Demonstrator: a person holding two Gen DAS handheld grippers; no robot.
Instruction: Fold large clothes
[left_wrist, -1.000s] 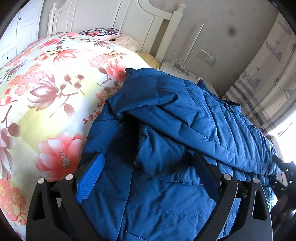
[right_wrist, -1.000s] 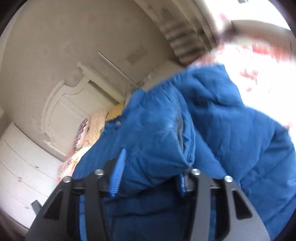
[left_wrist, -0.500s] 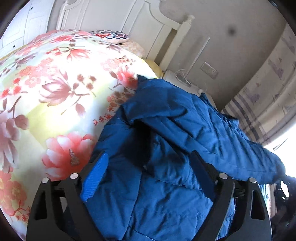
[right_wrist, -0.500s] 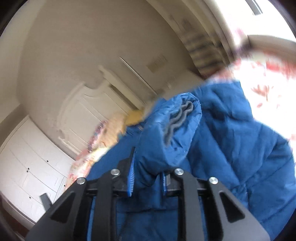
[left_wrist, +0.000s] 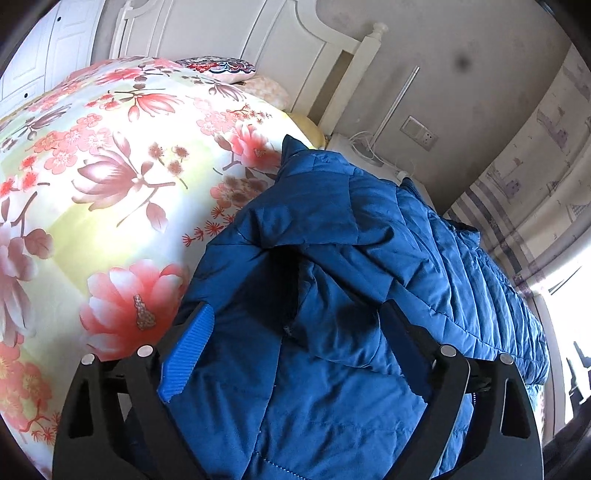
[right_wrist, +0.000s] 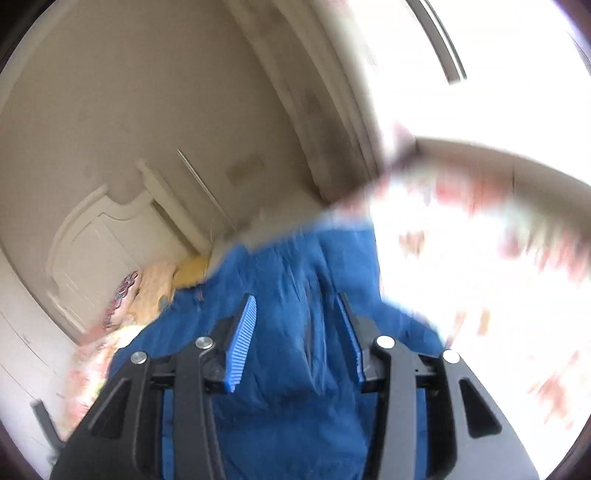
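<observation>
A blue quilted jacket (left_wrist: 369, 266) lies on the floral bedspread (left_wrist: 110, 192), with one part folded over the rest. My left gripper (left_wrist: 295, 332) is open wide just above the jacket's near part, with fabric between its fingers but not pinched. In the blurred right wrist view, my right gripper (right_wrist: 295, 325) is open above the jacket (right_wrist: 288, 387), with nothing held between its blue pads (right_wrist: 242, 339).
A white headboard (left_wrist: 280, 44) and pillows (left_wrist: 221, 68) stand at the far end of the bed. A wall socket (left_wrist: 419, 133) and cables are beyond the jacket. A striped curtain (left_wrist: 517, 206) and a bright window are at the right.
My right gripper was shut on a bunched jacket sleeve; it has opened, and the sleeve has dropped onto the jacket. My left gripper stayed open and shifted slightly over the jacket.
</observation>
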